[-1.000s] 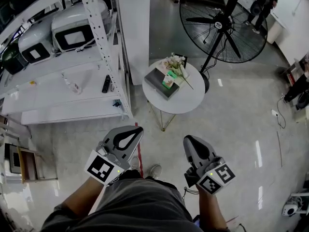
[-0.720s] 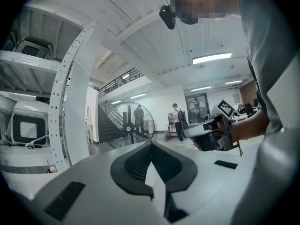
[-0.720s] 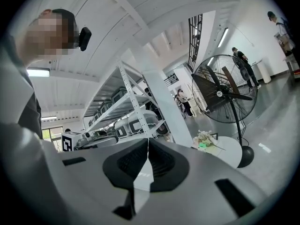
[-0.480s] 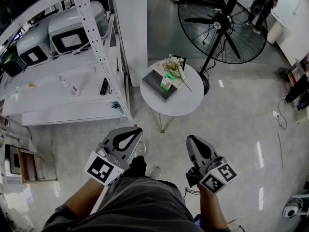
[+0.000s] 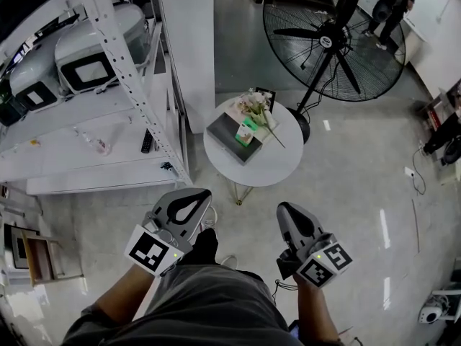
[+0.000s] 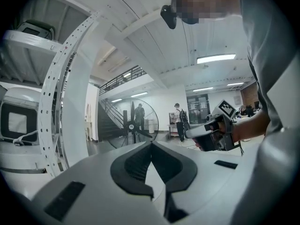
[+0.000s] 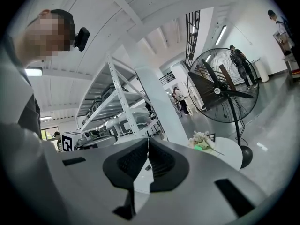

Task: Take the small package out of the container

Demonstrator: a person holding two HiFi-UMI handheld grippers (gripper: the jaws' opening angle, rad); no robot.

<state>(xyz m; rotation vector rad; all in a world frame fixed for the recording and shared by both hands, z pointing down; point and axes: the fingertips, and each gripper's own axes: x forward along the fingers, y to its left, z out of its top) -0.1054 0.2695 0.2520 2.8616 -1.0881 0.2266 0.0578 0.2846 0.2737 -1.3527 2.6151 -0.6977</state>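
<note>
A round white table stands ahead of me on the floor. On it lies a dark grey box-shaped container with a small green package at its right edge, beside a bunch of pale flowers. My left gripper and right gripper are held side by side well short of the table, both shut with nothing between the jaws. The right gripper view shows the table, the flowers and the green package beyond the shut jaws. The left gripper's shut jaws point level at the room.
A large black standing fan is behind the table on the right. A white metal shelf unit with white appliances stands at the left, with a white pillar next to it. People stand far back.
I have stepped towards the table, and both grippers came forward with me, still shut. The shelf has slid left in view and the table sits a little lower and further left.
</note>
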